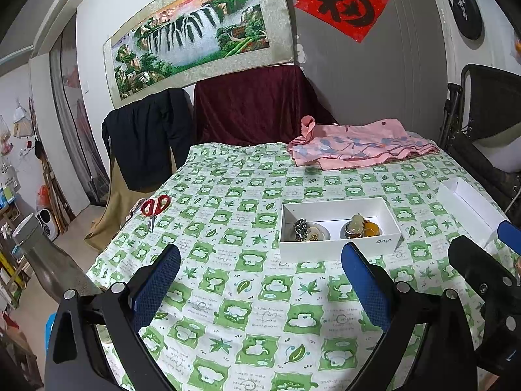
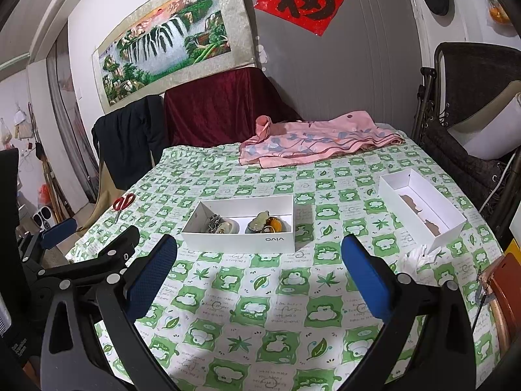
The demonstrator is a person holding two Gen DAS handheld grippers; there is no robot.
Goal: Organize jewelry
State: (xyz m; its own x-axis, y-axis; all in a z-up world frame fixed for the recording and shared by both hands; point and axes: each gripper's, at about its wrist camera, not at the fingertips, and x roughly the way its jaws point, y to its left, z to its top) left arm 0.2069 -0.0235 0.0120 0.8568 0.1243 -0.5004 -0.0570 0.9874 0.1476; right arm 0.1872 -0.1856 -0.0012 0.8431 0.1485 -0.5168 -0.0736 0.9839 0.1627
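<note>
jewelry (image 2: 247, 223) in white box (image 2: 241, 242), both grippers (image 1: 260, 280) (image 2: 260, 280) spread apart above

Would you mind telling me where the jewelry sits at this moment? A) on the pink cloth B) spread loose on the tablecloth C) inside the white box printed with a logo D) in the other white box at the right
C: the jewelry lies inside the logo box; the other white box holds none, and both grippers are open and empty.

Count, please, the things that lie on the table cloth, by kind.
White boxes: 2 (jewelry box, second box)
Scissors: 1
Pink cloth: 1
Total: 4
</note>
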